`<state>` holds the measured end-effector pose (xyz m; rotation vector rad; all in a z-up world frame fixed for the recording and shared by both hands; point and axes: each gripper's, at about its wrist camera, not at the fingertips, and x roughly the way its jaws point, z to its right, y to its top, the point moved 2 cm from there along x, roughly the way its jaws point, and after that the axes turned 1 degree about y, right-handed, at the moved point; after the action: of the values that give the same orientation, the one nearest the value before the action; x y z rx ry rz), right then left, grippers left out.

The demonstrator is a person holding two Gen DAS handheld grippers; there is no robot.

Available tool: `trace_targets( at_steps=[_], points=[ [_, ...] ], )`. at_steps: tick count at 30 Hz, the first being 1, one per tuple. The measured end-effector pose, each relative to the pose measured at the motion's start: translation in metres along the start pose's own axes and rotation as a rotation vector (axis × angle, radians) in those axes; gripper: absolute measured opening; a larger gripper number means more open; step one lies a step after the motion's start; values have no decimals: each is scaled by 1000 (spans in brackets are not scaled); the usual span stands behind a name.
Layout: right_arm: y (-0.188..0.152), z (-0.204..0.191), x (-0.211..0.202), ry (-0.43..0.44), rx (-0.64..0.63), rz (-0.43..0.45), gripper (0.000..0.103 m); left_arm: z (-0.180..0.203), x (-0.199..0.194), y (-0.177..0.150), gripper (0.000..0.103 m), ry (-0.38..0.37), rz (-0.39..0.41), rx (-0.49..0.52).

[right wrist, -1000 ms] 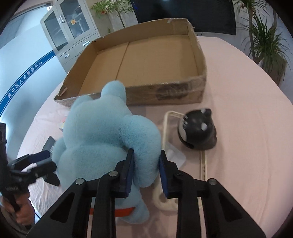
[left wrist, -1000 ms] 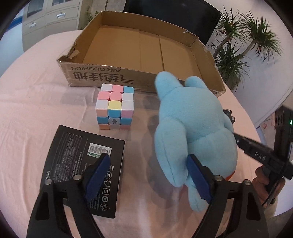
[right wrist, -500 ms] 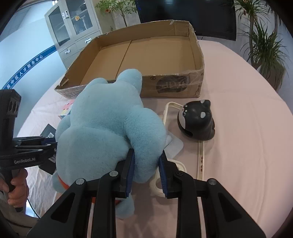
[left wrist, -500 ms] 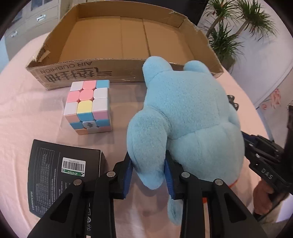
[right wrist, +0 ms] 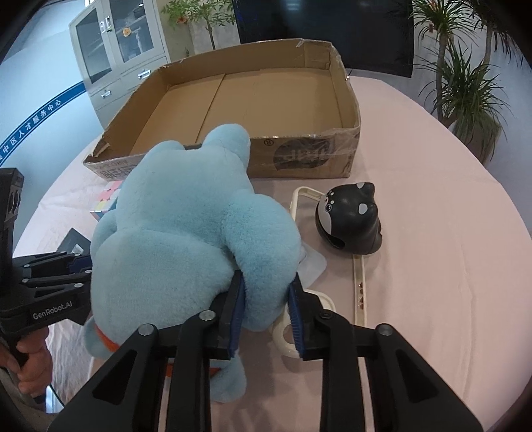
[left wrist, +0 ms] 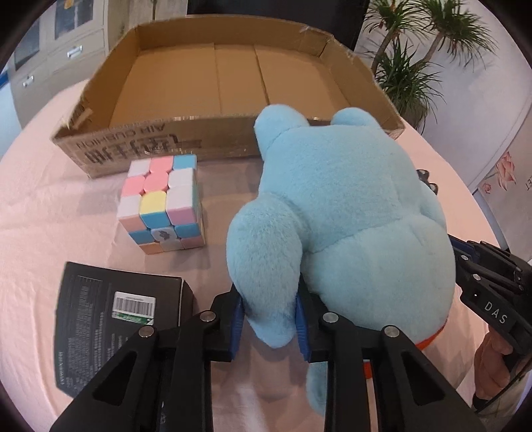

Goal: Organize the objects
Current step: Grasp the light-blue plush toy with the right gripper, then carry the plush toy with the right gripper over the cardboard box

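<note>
Cloth, pale pink and creased, covers the round table [right wrist: 449, 232] that fills both views. A blue plush [left wrist: 349, 216] sits at frame centre, just before an open cardboard box [left wrist: 232, 76] in the upper half. The left gripper [left wrist: 270, 317] is closing on one plush limb, pads pressing its fur; the right gripper [right wrist: 266, 307] is closing on another limb, pads pressing too. In the left view a pastel cube [left wrist: 163, 202] stands left of the plush, with a black carton [left wrist: 109, 319] at lower left. In the right view a black figurine [right wrist: 349, 216] and a white frame [right wrist: 359, 289] lie at right. Grey cabinets [right wrist: 123, 56] stand upper left, palms [right wrist: 465, 83] upper right, and a dark screen [right wrist: 319, 23] behind the box.
</note>
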<state>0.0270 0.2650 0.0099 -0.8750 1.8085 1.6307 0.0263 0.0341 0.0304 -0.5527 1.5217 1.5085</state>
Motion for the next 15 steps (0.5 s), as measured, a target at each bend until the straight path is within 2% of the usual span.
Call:
trace_targets(
  at_steps=[7,15],
  points=[
    [5,-16,-36,18,-36,89,19,-4,-43,6,22,13,86,14],
    [34,-31,-67,28,-82,192,19,0,-79,43,22,48,199,31]
  ],
)
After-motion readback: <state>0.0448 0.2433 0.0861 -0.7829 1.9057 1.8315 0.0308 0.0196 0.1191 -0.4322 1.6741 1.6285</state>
